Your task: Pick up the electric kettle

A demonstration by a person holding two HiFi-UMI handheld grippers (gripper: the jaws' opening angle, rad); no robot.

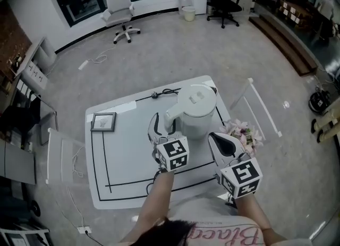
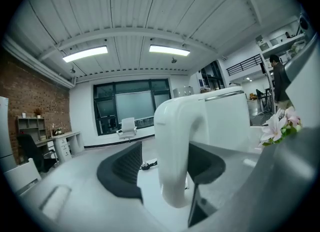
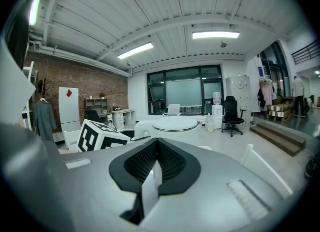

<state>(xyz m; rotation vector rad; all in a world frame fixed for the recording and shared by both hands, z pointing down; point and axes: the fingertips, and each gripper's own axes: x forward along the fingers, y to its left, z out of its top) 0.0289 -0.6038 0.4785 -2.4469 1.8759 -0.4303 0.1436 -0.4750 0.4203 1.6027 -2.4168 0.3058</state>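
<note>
White kettle handle (image 2: 174,141) stands between parted jaws of the left gripper (image 2: 166,170).

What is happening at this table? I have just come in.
A person holds a gripper in each hand over a white table. The left gripper has its jaws open around the handle of the kettle, which stands on the table and is not yet lifted. The right gripper is shut and empty, just to the right of the kettle.
</note>
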